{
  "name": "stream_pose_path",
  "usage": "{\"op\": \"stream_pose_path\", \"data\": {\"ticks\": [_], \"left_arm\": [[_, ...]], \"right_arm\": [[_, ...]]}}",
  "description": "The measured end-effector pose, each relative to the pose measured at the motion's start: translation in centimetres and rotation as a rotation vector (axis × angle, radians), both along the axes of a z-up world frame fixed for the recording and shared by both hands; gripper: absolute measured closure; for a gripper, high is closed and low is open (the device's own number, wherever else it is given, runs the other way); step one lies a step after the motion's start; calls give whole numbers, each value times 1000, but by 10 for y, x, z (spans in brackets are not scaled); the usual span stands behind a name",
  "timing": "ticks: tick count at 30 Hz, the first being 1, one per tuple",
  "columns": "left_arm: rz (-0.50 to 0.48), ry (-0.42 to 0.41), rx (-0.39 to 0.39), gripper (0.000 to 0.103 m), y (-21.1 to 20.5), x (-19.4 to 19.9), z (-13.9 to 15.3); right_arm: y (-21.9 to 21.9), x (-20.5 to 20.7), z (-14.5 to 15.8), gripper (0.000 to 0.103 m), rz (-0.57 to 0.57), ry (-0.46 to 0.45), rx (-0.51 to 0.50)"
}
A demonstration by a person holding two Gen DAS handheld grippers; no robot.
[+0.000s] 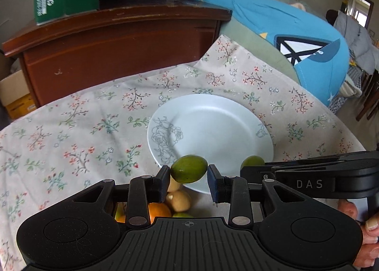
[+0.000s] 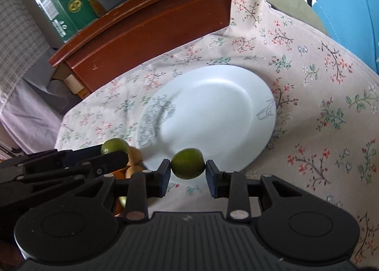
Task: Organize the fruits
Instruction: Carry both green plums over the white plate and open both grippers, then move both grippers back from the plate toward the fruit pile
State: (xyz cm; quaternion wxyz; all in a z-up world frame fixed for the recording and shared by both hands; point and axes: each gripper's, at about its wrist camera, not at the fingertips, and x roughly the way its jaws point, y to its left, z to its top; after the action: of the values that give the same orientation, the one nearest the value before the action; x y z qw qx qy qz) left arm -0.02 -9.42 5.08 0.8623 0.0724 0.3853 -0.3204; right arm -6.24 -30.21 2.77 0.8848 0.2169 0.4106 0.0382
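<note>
left gripper (image 1: 188,173): clamped on green fruit (image 1: 188,169) | right gripper (image 2: 188,167): clamped on second green fruit (image 2: 188,163) | white plate (image 2: 213,95) just beyond both tips | loose fruits (image 1: 177,199) beneath left gripper

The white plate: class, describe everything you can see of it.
The white plate is round and glossy, seemingly ceramic, with grey line-drawn flowers on its rim at two places. It lies flat on the floral tablecloth, nothing on it. Each gripper holds a green fruit above its near edge; neither visibly touches it.

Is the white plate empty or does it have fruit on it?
Empty. The white plate shows only bare surface; both green fruits are held above its near edge.
</note>
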Motion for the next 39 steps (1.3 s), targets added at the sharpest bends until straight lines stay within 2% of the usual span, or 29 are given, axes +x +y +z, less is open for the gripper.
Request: {"op": "stream_pose_path", "data": {"ticks": [4,12,17,19,21,25,29,39], "left_arm": [[-8,17,-6,71,-9,12,-6],[-13,39,-25,71,-20,28,-13],[-5,50,-30,69,-21,30,-15],[2,46,-32,61,-19,29,-12],[20,35,-40,46,-15,28,-8],[52,26,-57,39,-6,28,0],[88,22,-58,28,2,28,7],[148,54,-2,25,25,29,10]], "right_arm": [[-5,8,-6,71,-25,24,23],[-9,16,-10,70,-63,27,3],[-12,18,-13,68,-85,46,34],[-12,18,-12,68,-90,38,34],[-13,17,-10,67,-90,28,39],[-16,17,-9,67,-100,23,69],[-15,17,-9,66,-89,22,81],[-1,16,-11,65,-34,30,87]]}}
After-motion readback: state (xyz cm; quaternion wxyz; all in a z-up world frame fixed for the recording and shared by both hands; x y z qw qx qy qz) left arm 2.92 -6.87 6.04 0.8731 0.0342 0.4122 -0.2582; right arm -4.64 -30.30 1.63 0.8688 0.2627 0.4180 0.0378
